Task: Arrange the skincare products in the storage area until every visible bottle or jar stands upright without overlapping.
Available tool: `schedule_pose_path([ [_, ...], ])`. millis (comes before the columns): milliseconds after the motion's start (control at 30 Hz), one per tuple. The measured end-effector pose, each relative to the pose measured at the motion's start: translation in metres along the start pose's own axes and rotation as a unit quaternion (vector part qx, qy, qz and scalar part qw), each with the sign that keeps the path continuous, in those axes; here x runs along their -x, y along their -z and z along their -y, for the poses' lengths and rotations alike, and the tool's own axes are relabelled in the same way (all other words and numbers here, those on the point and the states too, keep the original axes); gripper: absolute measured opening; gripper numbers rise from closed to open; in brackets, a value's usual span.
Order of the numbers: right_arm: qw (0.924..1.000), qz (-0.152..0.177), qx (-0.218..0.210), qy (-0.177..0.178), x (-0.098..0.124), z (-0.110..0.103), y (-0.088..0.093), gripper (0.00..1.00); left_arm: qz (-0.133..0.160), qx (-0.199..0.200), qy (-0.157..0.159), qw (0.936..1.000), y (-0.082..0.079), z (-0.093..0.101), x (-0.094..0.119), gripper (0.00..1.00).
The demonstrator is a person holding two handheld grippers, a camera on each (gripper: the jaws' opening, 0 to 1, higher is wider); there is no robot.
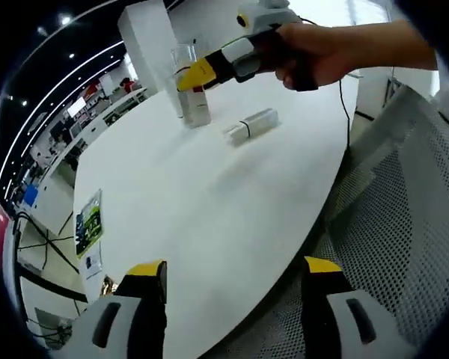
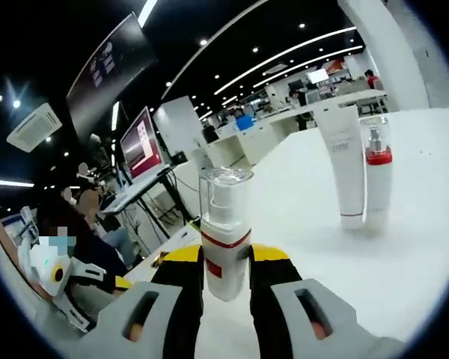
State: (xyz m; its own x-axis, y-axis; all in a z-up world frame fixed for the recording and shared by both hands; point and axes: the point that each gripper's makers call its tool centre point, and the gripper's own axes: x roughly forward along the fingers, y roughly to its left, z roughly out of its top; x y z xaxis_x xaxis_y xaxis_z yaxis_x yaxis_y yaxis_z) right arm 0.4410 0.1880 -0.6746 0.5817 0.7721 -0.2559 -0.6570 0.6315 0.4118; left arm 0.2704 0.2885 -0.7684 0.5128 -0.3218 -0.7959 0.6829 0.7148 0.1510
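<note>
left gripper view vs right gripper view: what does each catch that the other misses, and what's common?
Left gripper view alone: a small bottle lying on its side on the white table, a printed card near the table edge, mesh chair, and its own open left hand-held gripper.
Right gripper view alone: a white tube and a red-banded bottle standing upright side by side.
Shared: the right hand-held gripper shut on the clear-capped pump bottle, standing upright on the table.

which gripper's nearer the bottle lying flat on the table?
Right. The right gripper, shut on an upright bottle, is just beyond the lying bottle. The left gripper hangs back at the table edge.
</note>
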Motion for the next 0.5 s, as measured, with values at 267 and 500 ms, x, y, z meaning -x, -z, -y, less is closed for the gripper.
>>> schedule_pose_path([
  [267, 0.9984, -0.023, 0.051, 0.001, -0.004, 0.005, 0.001, 0.2, 0.013, 0.009, -0.017, 0.9997, -0.002, -0.008, 0.002, 0.81],
  [500, 0.9982, -0.029, 0.046, 0.027, -0.006, 0.019, 0.004, 0.2, 0.014, 0.026, -0.031, 0.9991, -0.001, -0.014, 0.003, 0.82],
])
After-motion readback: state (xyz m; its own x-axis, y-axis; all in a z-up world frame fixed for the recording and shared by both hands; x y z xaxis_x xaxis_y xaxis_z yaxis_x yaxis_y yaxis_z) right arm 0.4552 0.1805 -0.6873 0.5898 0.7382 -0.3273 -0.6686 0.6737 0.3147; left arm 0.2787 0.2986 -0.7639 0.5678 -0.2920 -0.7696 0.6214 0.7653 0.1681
